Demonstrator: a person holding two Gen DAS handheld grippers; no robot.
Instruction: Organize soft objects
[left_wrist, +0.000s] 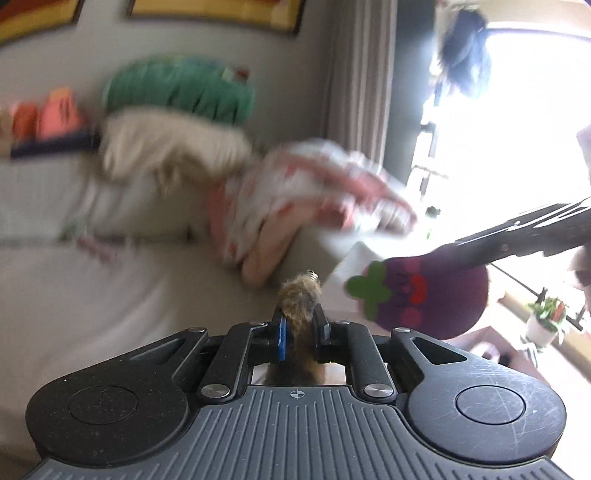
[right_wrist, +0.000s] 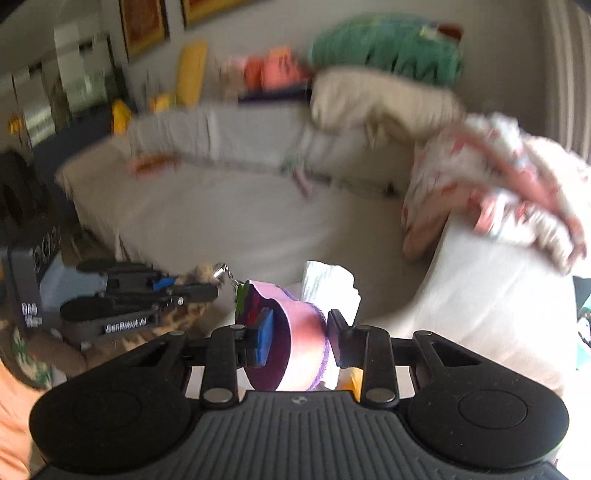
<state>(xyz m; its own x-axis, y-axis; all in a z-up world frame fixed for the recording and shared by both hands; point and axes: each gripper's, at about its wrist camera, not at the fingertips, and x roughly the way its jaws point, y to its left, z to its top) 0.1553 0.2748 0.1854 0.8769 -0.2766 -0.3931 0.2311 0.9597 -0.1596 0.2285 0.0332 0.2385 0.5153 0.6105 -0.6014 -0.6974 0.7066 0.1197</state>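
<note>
My left gripper (left_wrist: 301, 325) is shut on a small brown furry toy (left_wrist: 299, 299) with a metal keyring at its tip; it also shows in the right wrist view (right_wrist: 207, 275), held by the left gripper (right_wrist: 192, 286). My right gripper (right_wrist: 299, 338) is shut on a purple eggplant plush (right_wrist: 295, 343) with a green stem. In the left wrist view the eggplant plush (left_wrist: 432, 295) hangs at the right from the right gripper (left_wrist: 476, 251). Both are held in the air in front of a beige sofa (right_wrist: 240, 225).
On the sofa back lie a green plush (right_wrist: 388, 48), a cream plush (right_wrist: 376, 99) and orange toys (right_wrist: 273, 72). A white and pink patterned blanket (right_wrist: 498, 177) drapes over the sofa arm. A folded white cloth (right_wrist: 328, 284) lies ahead. A bright window (left_wrist: 517, 129) is at the right.
</note>
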